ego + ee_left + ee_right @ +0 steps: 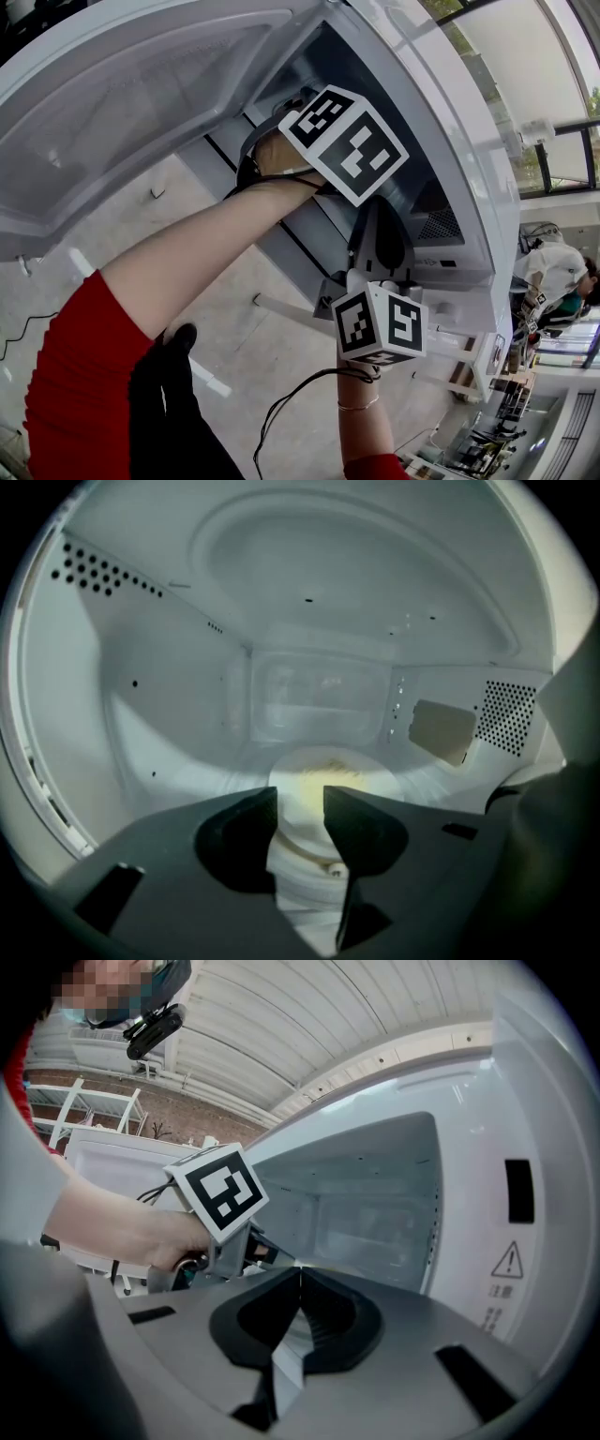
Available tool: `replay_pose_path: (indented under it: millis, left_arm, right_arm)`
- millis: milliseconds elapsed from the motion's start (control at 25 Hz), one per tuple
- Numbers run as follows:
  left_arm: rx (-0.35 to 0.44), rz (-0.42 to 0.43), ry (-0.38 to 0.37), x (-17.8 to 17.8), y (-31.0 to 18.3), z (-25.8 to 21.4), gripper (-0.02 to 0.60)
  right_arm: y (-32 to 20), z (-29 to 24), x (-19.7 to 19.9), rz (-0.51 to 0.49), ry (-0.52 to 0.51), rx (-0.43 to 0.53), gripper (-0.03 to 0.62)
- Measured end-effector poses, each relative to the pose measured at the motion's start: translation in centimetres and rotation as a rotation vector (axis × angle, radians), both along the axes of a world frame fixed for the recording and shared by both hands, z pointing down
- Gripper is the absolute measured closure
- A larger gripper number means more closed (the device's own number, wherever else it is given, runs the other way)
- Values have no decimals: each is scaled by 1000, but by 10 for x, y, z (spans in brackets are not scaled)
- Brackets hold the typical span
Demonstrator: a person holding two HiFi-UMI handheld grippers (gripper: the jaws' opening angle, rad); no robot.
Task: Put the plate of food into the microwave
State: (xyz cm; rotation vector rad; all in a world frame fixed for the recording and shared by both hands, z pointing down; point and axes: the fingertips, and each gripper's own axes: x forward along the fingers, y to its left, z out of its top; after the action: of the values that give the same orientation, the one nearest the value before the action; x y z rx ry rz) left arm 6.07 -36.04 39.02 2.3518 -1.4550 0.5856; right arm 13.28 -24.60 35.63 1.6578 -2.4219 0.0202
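Note:
The white microwave (469,178) stands with its door (141,103) swung wide. My left gripper (300,794) reaches into the cavity (319,691). Its jaws stand apart with a gap. Between and beyond them a pale plate (361,772) with yellowish food (323,778) rests on the cavity floor; the pads do not press on it. In the head view only the left gripper's marker cube (347,141) and the hand show at the opening. My right gripper (300,1274) is shut on nothing, just outside the opening, and shows in the head view as right gripper (377,220) below the left one.
A perforated vent (506,714) and a tan cover patch (442,731) are on the cavity's right wall. A warning label (506,1265) marks the microwave's front panel. A black cable (291,403) hangs under my right arm. Another person (553,272) and shelving are far right.

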Motion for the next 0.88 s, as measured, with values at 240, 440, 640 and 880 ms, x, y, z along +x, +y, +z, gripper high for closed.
replay_pose_path:
  millis: [240, 440, 640, 880]
  left_arm:
    - [6, 24, -18, 4, 4, 7, 433]
    - [51, -2, 58, -4, 6, -2, 460]
    - [120, -53, 186, -43, 14, -22, 571]
    - [143, 18, 402, -52, 41, -40, 572]
  right_arm:
    - [-1, 2, -1, -3, 4, -2, 579]
    - [0, 3, -2, -5, -2, 2, 579]
    - [1, -4, -22, -14, -24, 7, 579]
    - [2, -18, -37, -55, -50, 3, 579]
